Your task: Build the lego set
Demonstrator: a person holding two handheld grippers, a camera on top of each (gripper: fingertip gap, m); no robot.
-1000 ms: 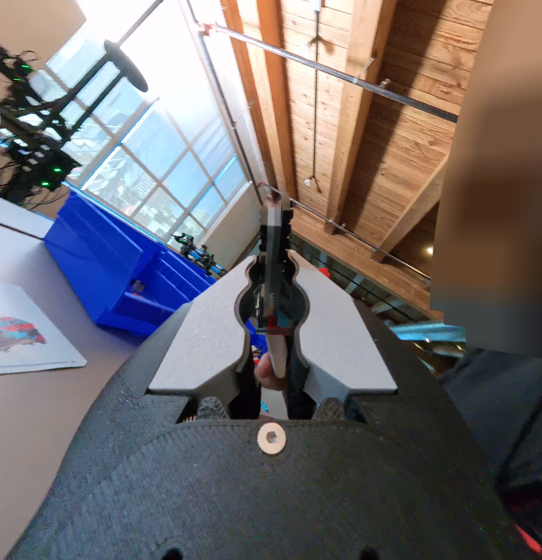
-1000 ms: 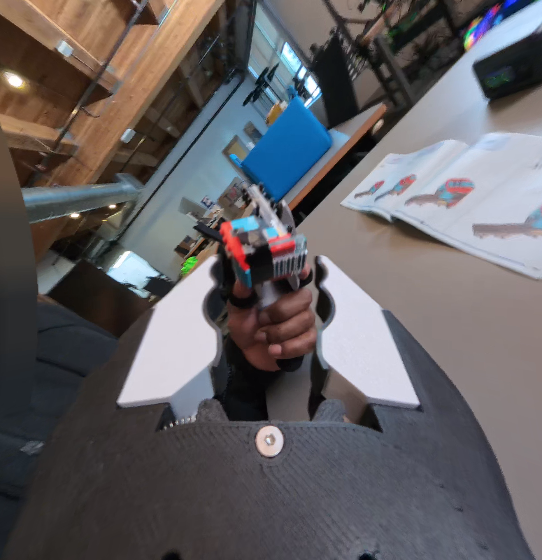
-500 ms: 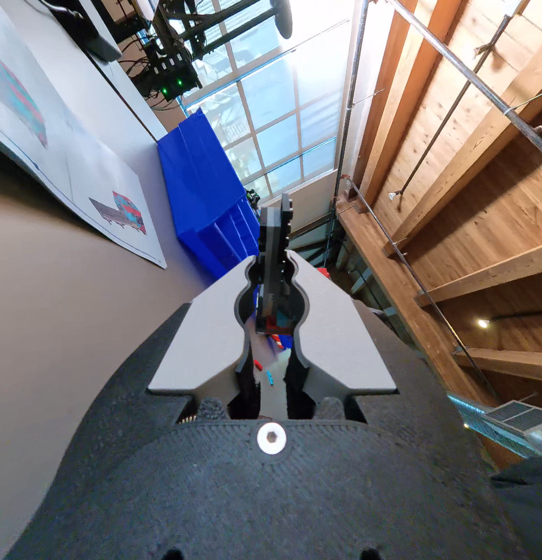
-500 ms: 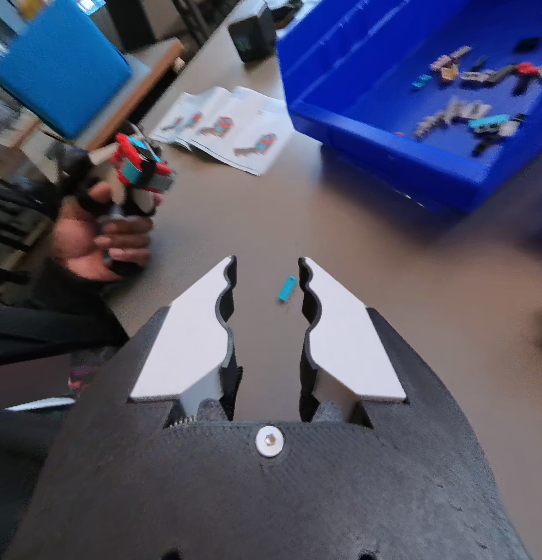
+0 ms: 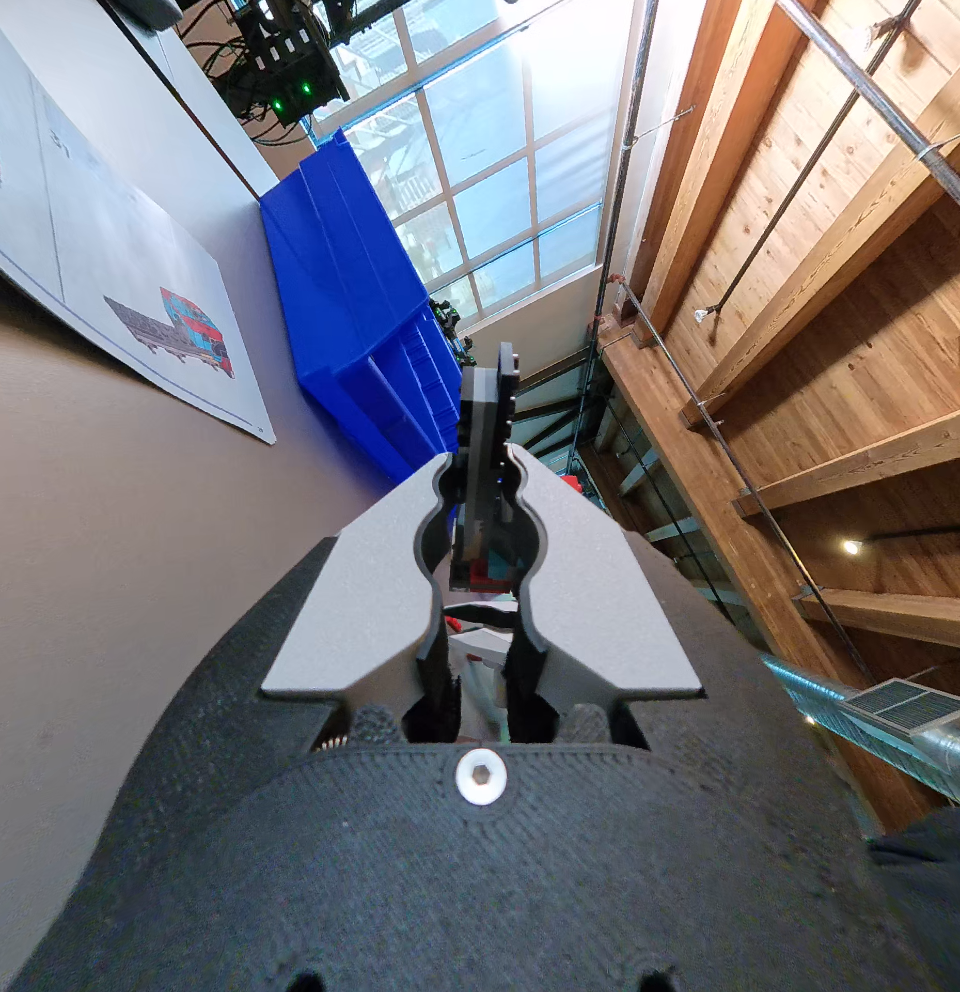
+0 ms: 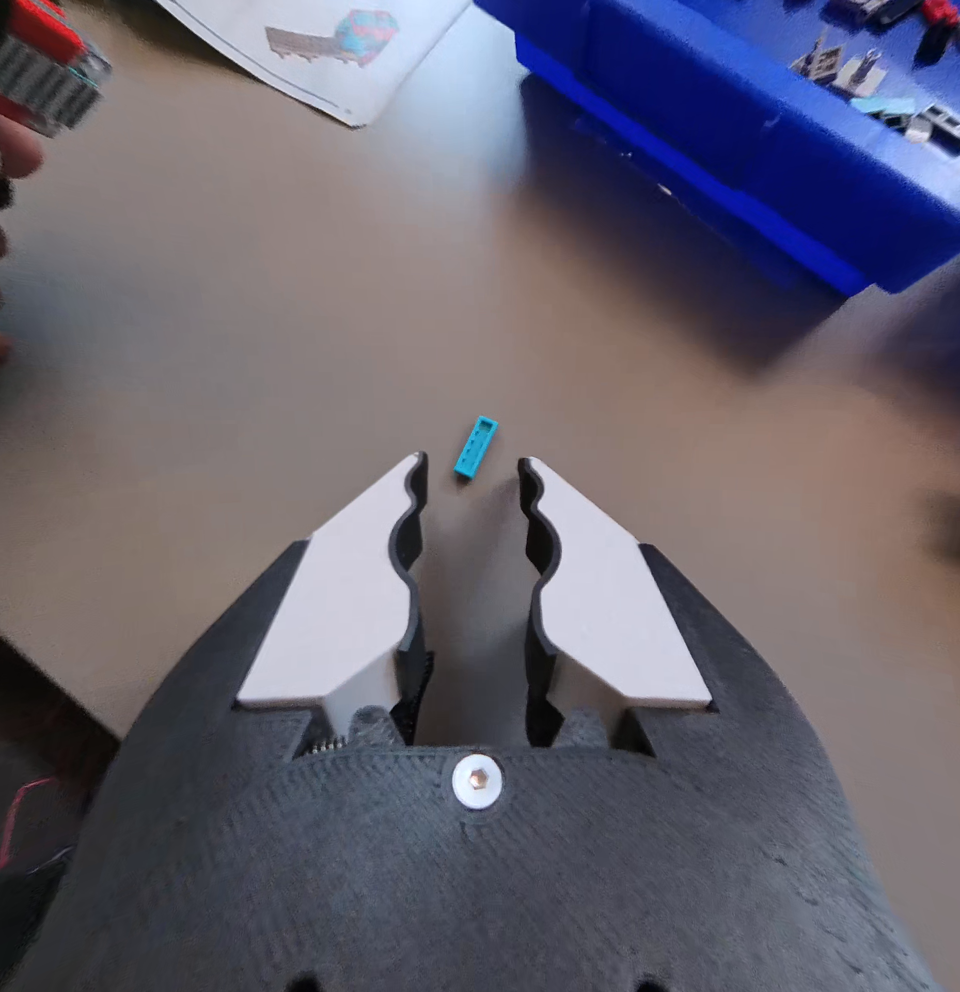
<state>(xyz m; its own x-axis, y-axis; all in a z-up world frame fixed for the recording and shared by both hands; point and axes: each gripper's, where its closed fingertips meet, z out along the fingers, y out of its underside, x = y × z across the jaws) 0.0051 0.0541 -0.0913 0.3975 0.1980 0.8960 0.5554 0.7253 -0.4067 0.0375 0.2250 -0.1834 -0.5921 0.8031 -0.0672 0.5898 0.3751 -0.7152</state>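
Observation:
My left gripper (image 5: 480,456) is shut on a partly built lego model (image 5: 485,472), dark grey and black with red and teal bricks, held edge-on and raised above the table. The same model (image 6: 43,80) shows blurred at the upper left of the right wrist view, above a hand (image 6: 0,155). My right gripper (image 6: 471,456) is open and empty, pointing down at the table. A small teal brick (image 6: 476,446) lies on the table just beyond its fingertips, between their lines.
A blue bin (image 6: 735,161) with several loose lego pieces stands at the upper right; it also shows in the left wrist view (image 5: 354,333). An open instruction booklet (image 6: 327,48) lies on the brown table (image 6: 252,322), seen also in the left wrist view (image 5: 107,252).
My right gripper swung away from the held model down toward the table and closed in on the teal brick. My left gripper turned, still holding the model.

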